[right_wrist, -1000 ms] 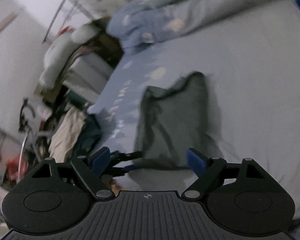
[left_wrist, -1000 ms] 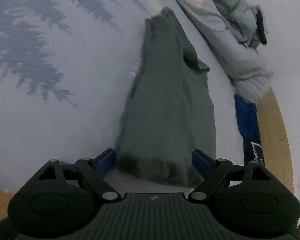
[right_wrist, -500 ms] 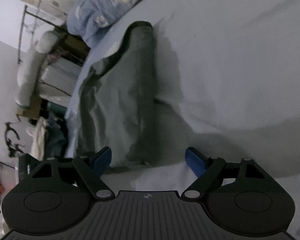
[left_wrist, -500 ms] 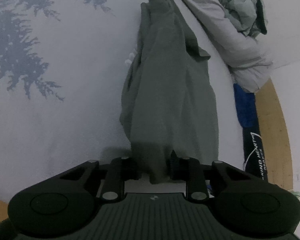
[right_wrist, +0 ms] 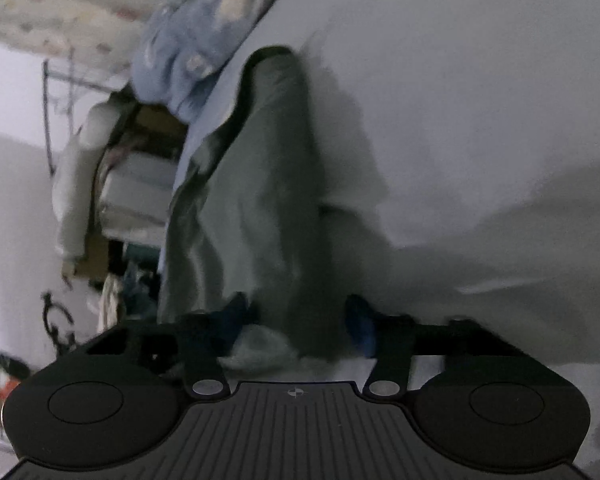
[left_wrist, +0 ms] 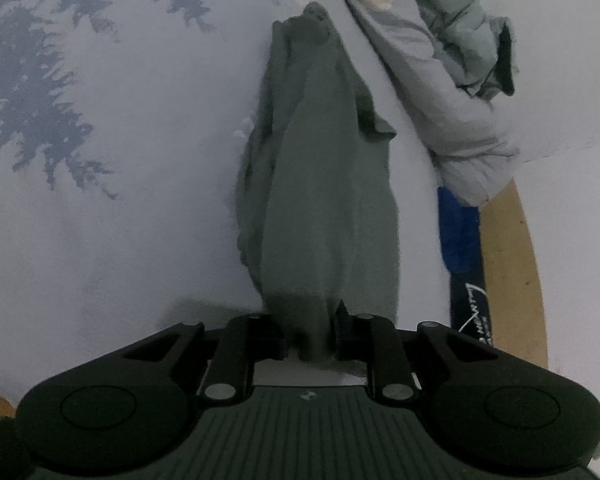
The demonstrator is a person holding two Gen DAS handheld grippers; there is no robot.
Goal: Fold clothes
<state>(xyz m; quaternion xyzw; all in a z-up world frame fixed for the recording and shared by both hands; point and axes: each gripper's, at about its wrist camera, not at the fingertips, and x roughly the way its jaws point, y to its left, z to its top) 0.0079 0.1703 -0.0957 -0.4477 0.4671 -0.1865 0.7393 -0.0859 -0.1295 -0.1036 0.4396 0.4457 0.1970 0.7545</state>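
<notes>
A: Left gripper (left_wrist: 310, 344) is clamped tight on the near hem of the grey-green garment (left_wrist: 324, 200), fingers pinched right in with the cloth bunched between them.

B: And the garment runs away from it in a long narrow strip across the bed (left_wrist: 120, 220), far end up near the rumpled duvet (left_wrist: 452, 112). Holding the hem like that keeps one end pinned and lifted, so the cloth pulls straight instead of crumpling.

A: That's my read too. The side edges are rolled inward, so it's gathered rather than flat.

B: Over to the right gripper (right_wrist: 296, 324). Blurry view, but the blue pads sit apart with the garment's (right_wrist: 260, 208) edge lying between them. I'd call it partly spread around the cloth, not yet pinching.

A: Agreed, there's a clear gap on either side of the fabric. It looks placed to take a second corner beside the left one.

B: Which makes sense: two holds on one hem let you spread it wide or carry that end over to the far end.

A: Which of those, though? Can't say. A gathered strip like this fits smoothing out for a fold, or a lengthwise fold already laid in.

B: Off the bed's edge there's room clutter (right_wrist: 112, 208) beyond; nothing touching the garment.
</notes>
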